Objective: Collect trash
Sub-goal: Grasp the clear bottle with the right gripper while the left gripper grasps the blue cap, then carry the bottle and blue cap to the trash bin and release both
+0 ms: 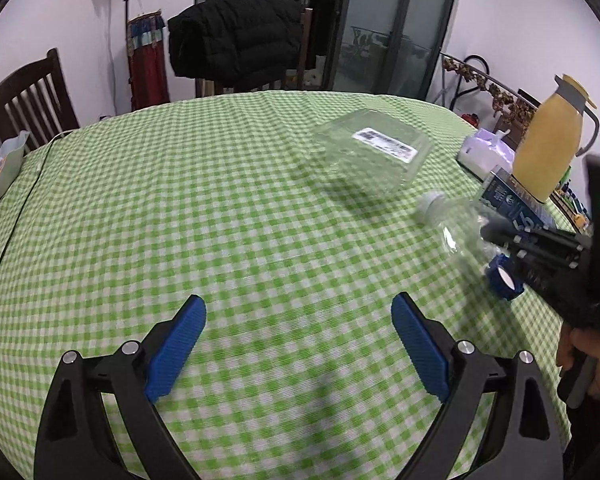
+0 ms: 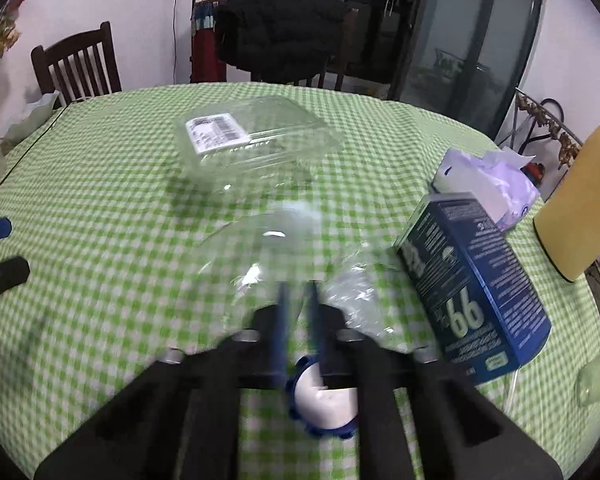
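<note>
right gripper [image 2: 298, 312]: jaws pressed nearly together on the lower body of the clear plastic bottle [image 2: 276, 256]; view blurred, but the crushed wall sits between the blue pads, so read as pinching it.
left gripper [image 1: 298, 312]: jaws spread wide, nothing between them, hovering over bare table [image 1: 180, 220].
blue cap [image 2: 324, 396]: lying on the cloth right under the right gripper, just beside the bottle's base; loose trash too.
bottle position: on its side right of centre, white capped end pointing toward the clamshell.
blue carton [image 2: 476, 292]: tipped over, just right of the bottle, near touching.
clear clamshell box [image 2: 252, 140]: labelled, further back, mid-table, apart from the bottle.
tissue pack [image 2: 492, 184]: behind the carton; yellow jug [image 1: 548, 140] at the far right edge; likely not trash.
step in hand: grasp and lift bottle.
how to do well: thin wall buckles and slips, so keep the squeeze steady, lift straight up, clear the carton before swinging away.
risk: dragging the cap or nudging the carton.
</note>
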`<state>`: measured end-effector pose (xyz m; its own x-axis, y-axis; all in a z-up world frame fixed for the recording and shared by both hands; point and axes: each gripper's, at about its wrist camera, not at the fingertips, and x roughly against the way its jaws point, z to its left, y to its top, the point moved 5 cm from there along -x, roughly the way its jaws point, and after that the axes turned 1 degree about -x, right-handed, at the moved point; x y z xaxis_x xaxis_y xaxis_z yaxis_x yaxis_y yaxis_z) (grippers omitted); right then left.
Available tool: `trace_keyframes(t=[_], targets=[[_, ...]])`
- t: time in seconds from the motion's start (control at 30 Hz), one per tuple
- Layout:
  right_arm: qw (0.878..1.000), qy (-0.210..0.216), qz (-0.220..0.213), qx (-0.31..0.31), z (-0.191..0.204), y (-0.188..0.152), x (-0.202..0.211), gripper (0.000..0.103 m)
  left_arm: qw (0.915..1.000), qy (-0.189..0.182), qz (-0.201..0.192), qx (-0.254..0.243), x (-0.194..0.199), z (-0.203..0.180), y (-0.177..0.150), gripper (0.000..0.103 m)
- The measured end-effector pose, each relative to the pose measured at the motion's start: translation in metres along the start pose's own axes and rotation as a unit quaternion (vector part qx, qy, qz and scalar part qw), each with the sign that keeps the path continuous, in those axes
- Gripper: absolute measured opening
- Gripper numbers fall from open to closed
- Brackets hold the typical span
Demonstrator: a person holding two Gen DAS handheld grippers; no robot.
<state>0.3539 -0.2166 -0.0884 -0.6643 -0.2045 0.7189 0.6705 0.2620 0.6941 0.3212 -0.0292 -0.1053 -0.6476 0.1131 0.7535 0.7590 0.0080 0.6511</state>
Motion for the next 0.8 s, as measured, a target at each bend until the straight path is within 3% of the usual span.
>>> trace_keyframes(t=[0.2,0.37,0.47,0.57,0.6,0.63,0.67,0.8], targets=[[0.995,-0.030,-0.091,-0.019,-0.039,0.007,0.080,0.002,0.9975,-0.049,0.016,-0.049,-0.027,-0.073,0.003,0.091],[0.992,-0.043,-0.113,-0.046,-0.082,-0.014,0.124,0.002,0.9902,-0.100,0.039,-0.090,-0.053,-0.150,0.004,0.091],[0.991,-0.053,-0.112,-0.059,-0.103,-0.034,0.139,0.002,0.9887,-0.103,0.053,-0.095,-0.070,-0.188,0.005,0.091],[0.989,-0.061,-0.108,-0.077,-0.122,-0.053,0.150,0.002,0.9899,-0.079,0.045,-0.109,-0.080,-0.213,0.005,0.091],[0.988,-0.065,-0.107,-0.085,-0.131,-0.062,0.155,0.002,0.9909,-0.062,0.043,-0.112,-0.085,-0.219,0.005,0.085],[0.988,-0.069,-0.106,-0.091,-0.135,-0.068,0.157,0.002,0.9912,-0.054,0.041,-0.114,-0.088,-0.222,0.004,0.061],[0.987,-0.073,-0.104,-0.100,-0.142,-0.077,0.162,0.002,0.9910,-0.053,0.044,-0.115,-0.089,-0.224,0.002,0.052],[0.983,-0.089,-0.092,-0.134,-0.171,-0.106,0.174,0.002,0.9908,-0.070,0.033,-0.111,-0.068,-0.222,-0.005,0.052]])
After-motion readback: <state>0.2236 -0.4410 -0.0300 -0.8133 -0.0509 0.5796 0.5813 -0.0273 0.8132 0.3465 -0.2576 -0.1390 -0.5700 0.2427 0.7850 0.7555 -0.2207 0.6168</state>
